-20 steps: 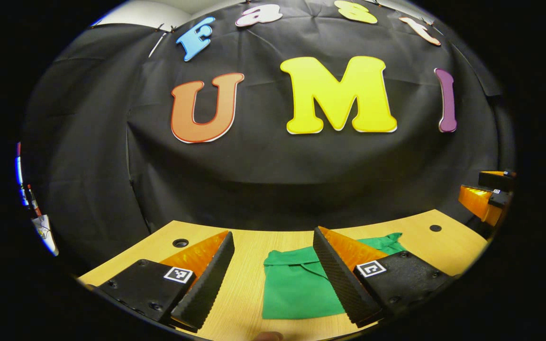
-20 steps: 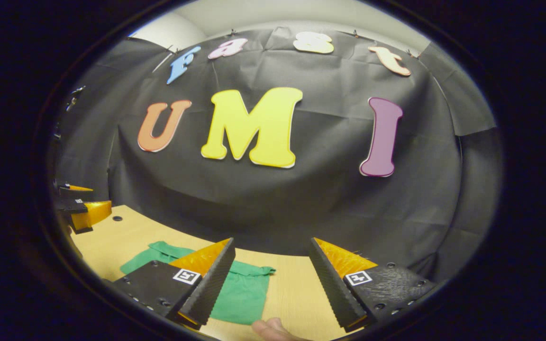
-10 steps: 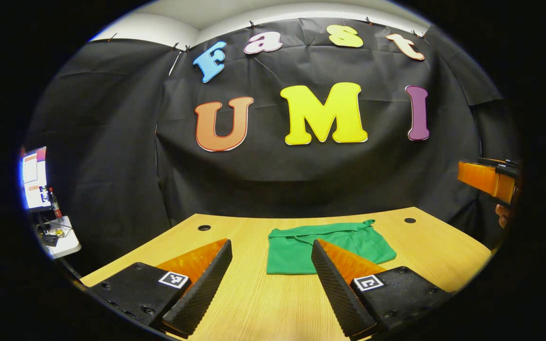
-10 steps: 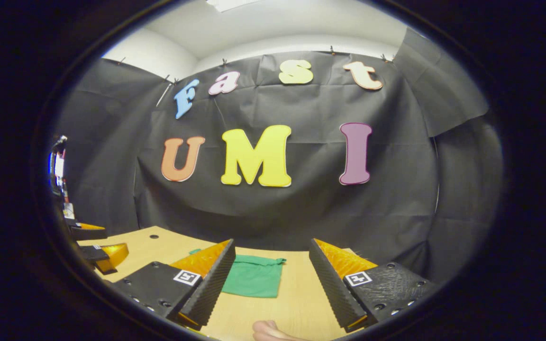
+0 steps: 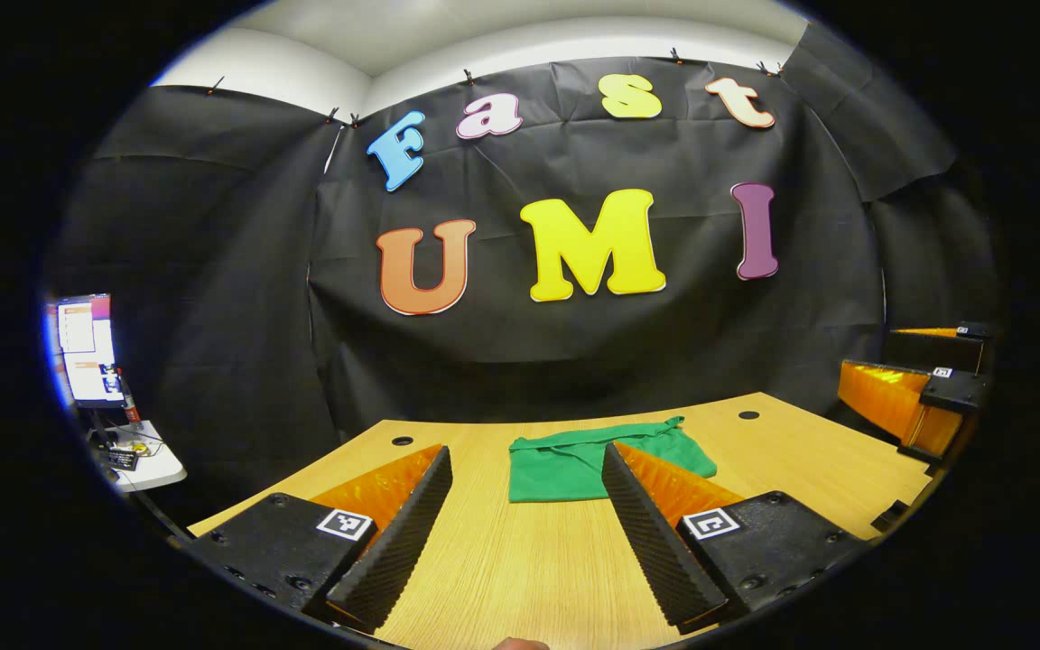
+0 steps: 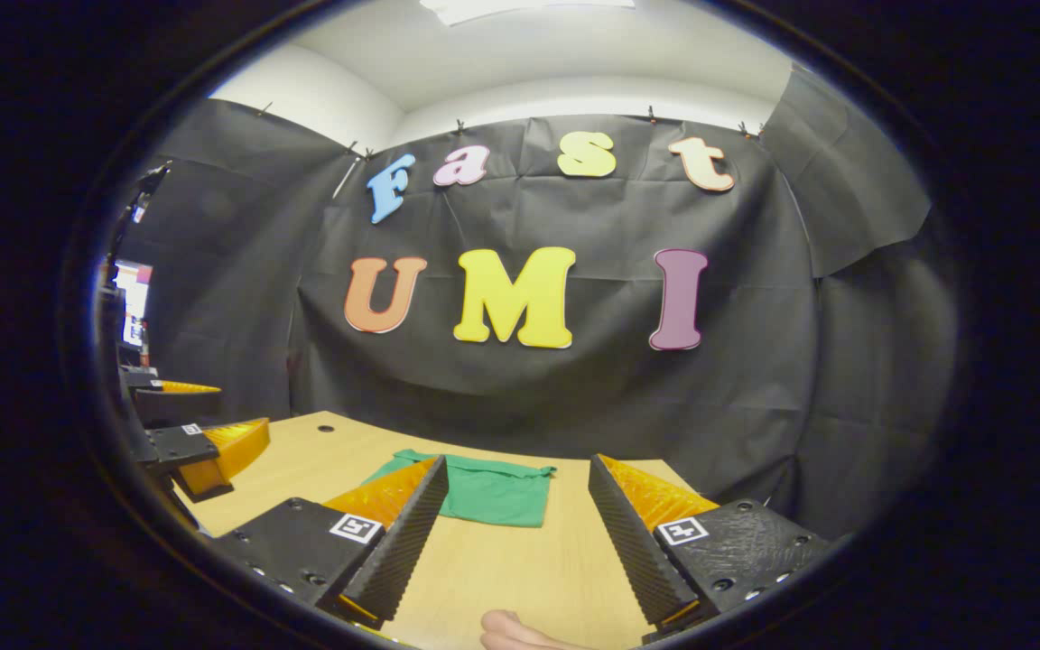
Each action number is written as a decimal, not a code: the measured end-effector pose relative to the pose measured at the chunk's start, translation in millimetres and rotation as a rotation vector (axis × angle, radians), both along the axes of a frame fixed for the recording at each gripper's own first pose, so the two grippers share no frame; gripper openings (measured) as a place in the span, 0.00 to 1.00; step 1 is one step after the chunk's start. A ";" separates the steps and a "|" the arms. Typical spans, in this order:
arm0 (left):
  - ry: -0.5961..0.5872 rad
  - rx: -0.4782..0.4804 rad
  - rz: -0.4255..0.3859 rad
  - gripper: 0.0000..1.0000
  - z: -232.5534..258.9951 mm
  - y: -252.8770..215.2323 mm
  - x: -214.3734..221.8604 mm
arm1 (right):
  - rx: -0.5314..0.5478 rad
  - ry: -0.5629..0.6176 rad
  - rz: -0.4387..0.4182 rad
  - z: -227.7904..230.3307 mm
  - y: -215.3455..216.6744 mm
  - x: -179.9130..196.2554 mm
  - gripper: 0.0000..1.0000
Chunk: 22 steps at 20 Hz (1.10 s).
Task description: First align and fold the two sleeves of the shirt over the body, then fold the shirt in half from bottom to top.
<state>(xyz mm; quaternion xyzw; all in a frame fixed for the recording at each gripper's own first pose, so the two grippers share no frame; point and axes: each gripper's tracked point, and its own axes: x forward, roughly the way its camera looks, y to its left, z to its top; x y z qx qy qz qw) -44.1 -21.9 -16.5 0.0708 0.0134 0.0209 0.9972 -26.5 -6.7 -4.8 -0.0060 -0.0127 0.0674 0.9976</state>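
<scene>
Two grippers hang above the wooden table (image 5: 520, 560), both with fingers spread wide and nothing between them. In the left gripper view, the left gripper (image 5: 527, 533) has the folded green shirt (image 5: 565, 462) lying flat on the table ahead at 12 o'clock, well apart from its fingertips; the right gripper (image 5: 922, 397) shows at 3 o'clock. In the right gripper view, the right gripper (image 6: 513, 533) has the shirt (image 6: 488, 492) at roughly 11 o'clock, untouched, and the left gripper (image 6: 204, 442) at 9 o'clock.
</scene>
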 end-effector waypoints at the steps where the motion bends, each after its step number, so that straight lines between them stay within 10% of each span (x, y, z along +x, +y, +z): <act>1: -0.016 -0.001 -0.004 1.00 2.2 0.1 -1.9 | 0.012 -0.005 0.002 -0.3 3.6 -4.2 0.95; 22: -0.032 0.001 -0.017 1.00 12.4 3.9 -13.9 | -0.070 0.005 0.062 -22.2 39.5 -31.9 0.96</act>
